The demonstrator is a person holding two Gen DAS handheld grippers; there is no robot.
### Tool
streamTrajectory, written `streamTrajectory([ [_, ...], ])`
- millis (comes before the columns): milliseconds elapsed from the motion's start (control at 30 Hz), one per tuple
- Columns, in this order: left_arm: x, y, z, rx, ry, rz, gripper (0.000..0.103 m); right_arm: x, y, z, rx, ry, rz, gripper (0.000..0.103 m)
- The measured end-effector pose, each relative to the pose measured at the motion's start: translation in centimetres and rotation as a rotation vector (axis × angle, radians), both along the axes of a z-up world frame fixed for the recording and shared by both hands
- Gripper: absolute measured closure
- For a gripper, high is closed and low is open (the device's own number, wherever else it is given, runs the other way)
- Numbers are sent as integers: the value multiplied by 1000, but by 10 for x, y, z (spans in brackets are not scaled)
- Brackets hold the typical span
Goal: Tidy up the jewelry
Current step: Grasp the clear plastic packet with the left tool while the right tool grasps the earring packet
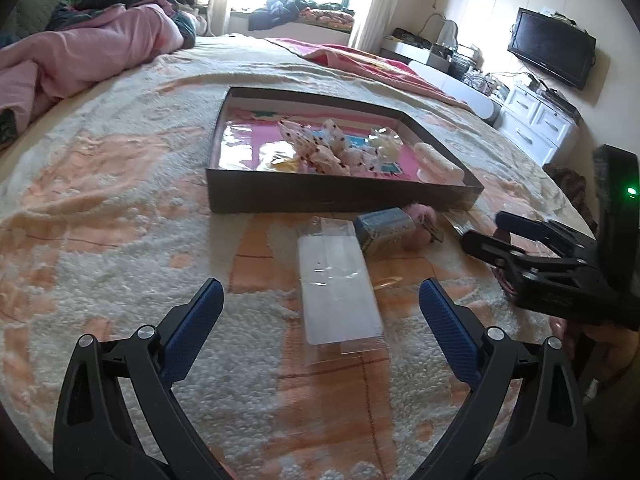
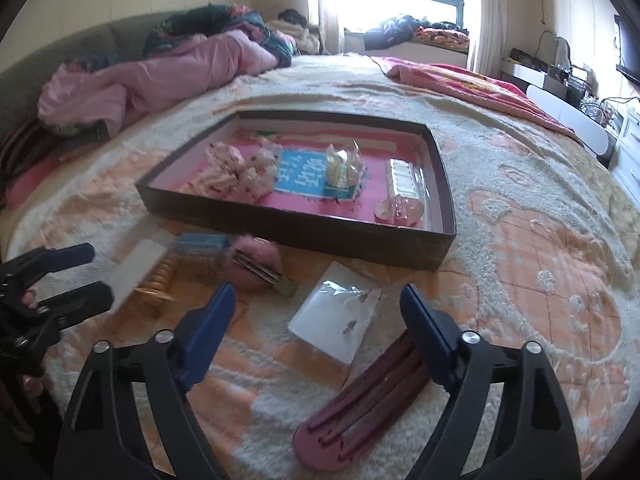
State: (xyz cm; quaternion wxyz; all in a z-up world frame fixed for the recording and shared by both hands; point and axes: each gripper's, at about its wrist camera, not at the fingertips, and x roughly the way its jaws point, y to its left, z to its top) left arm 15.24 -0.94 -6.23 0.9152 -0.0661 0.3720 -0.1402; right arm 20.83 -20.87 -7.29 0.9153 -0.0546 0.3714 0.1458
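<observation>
1. Both claws hover over a bed with a fluffy cream-and-peach blanket (image 2: 520,240). The left claw (image 1: 320,320) stands wide apart with nothing between its fingers, and a clear plastic packet (image 1: 338,288) lies on the blanket straight ahead of it.
2. The right claw (image 2: 316,332) is also apart and empty. A white earring card in a clear sleeve (image 2: 340,312) lies just ahead, between its fingers, and a dark red hair clip (image 2: 360,412) lies beside its right finger.
3. The shallow dark box (image 2: 304,236) with a pink floor sits further back. It already holds wrapped pieces, among them spotted fabric bows (image 2: 236,172).
4. Still loose in front of the box are a small blue box (image 1: 384,224) and a pink fluffy piece (image 1: 418,224), touching each other.
5. Likely risk: the flat, slippery packets sit down in the pile, so a finger may skid over the film or pinch blanket fibres instead.
6. The right claw could catch the hair clip along with the card, since they lie close.
7. The two claws work near each other, so a sideways reach might make them collide or sweep the loose pieces.
</observation>
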Motion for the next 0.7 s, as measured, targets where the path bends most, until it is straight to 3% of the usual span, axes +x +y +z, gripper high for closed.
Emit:
streamTrajectory([
  [233, 2, -8, -8, 10, 31, -28, 25, 19, -5, -20, -48, 54, -38, 53],
  [300, 3, -9, -9, 9, 38, -31, 35, 20, -7, -21, -40, 50, -34, 58],
  [467, 4, -11, -12, 17, 55, -40, 63, 16, -15, -18, 5, 30, -46, 63],
  [700, 0, -19, -7, 49, 33, -56, 69, 2, -28, -6, 65, -5, -60, 64],
])
